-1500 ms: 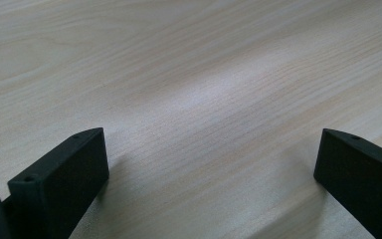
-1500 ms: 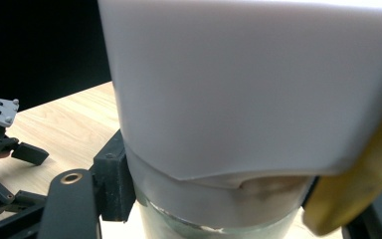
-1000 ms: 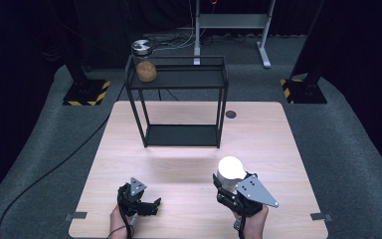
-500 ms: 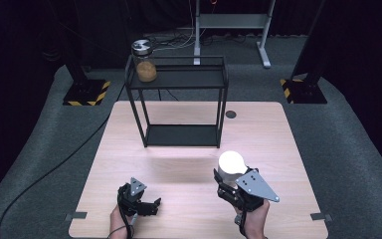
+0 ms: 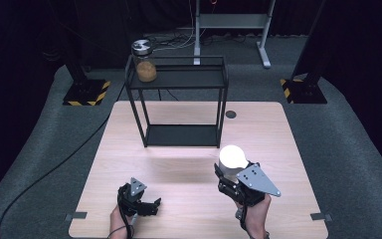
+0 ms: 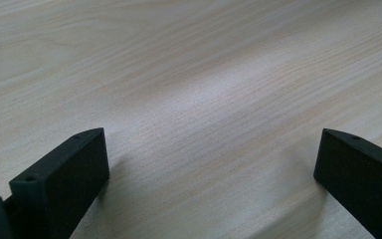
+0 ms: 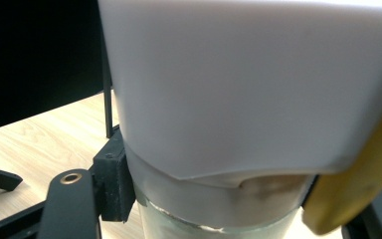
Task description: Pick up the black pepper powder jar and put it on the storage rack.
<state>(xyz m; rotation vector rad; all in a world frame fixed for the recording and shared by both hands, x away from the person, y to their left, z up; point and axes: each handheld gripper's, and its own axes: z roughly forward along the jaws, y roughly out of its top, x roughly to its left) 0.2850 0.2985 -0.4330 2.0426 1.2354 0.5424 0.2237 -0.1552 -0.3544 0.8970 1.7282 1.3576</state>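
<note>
At the near edge of the wooden surface both hands come in from below. The left hand grips the left tongs low over the boards, pointed toward the right tongs; the jaws stand wide apart with nothing but bare wood between them, as the left gripper view shows. Well apart from them, the right hand holds the right tongs under the grey three-cornered plate, aimed away from the person. Their jaws are clamped on a white-lidded jar, which stands upright just ahead of the plate. In the right gripper view the white lid is cut off at the top, one black jaw presses the jar's neck, and the glass below is barely seen; its contents cannot be made out. Beyond both tongs stands a black two-tier wire shelf. On its top tier, at the corner far beyond the left tongs, sits a second jar with a metal lid and brownish filling.
</note>
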